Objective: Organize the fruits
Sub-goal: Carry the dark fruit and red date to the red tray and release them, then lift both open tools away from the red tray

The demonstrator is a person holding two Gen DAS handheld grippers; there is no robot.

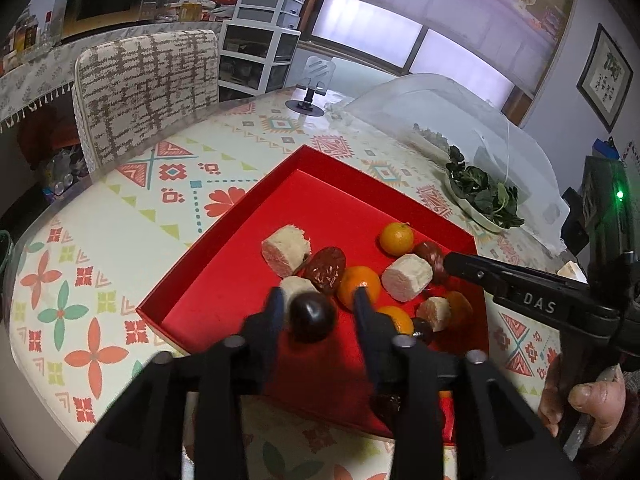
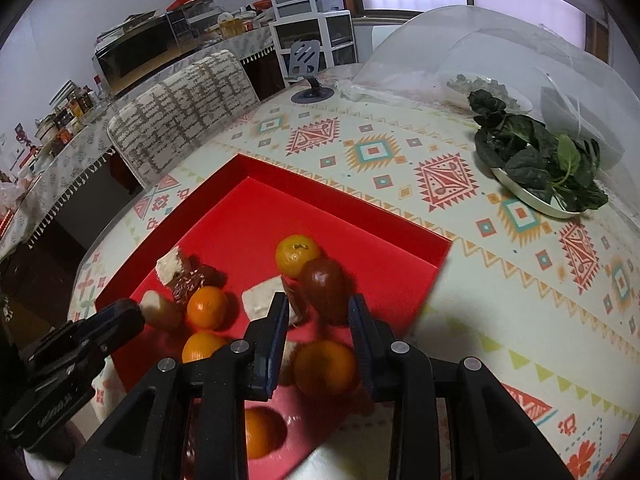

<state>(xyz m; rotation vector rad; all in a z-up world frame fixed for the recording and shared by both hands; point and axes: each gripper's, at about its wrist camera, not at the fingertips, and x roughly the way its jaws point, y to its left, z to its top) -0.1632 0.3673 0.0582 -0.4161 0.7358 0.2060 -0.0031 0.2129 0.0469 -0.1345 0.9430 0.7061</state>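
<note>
A shallow red tray [image 1: 224,256] is seen on the patterned surface [image 1: 120,216], one corner pointing away toward the chair [image 1: 148,92] side. Fruit is scattered in the tray's near half: small round orange citrus [image 1: 396,238], glossy dark reddish-brown dates, and pale cut cylinder chunks [image 1: 286,250] with whitish faces.

Left hand-held gripper [image 1: 318,300]: fingers spread, a dark, smooth, oval date [image 1: 312,316] sits between them. Contact with the pads cannot be told; a gap shows on the right side. Its long axis appears to run roughly along the fingers, though blur makes this uncertain. A wrinkled brown date [image 1: 326,270] lies just beyond, touching a pale chunk, with an orange citrus [image 1: 358,286] just beside the right fingertip.

Right hand-held gripper [image 2: 318,306]: fingers spread, a glossy reddish-brown date [image 2: 326,284] is framed between the tips, standing roughly upright with its long axis tilted slightly away. Whether it is pinched cannot be told. It touches a yellow-orange citrus [image 2: 298,255] behind it; a white chunk [image 2: 264,294] lies just left. A larger orange citrus [image 2: 324,366] lies nearer the camera between the fingers, blurred.

In the left wrist view the right hand-held gripper's tip is seen reaching to that date at the tray's right side. A plate of dark leafy greens [image 2: 540,164] sits well apart on the surface, beside a clear dome cover [image 2: 500,52].
</note>
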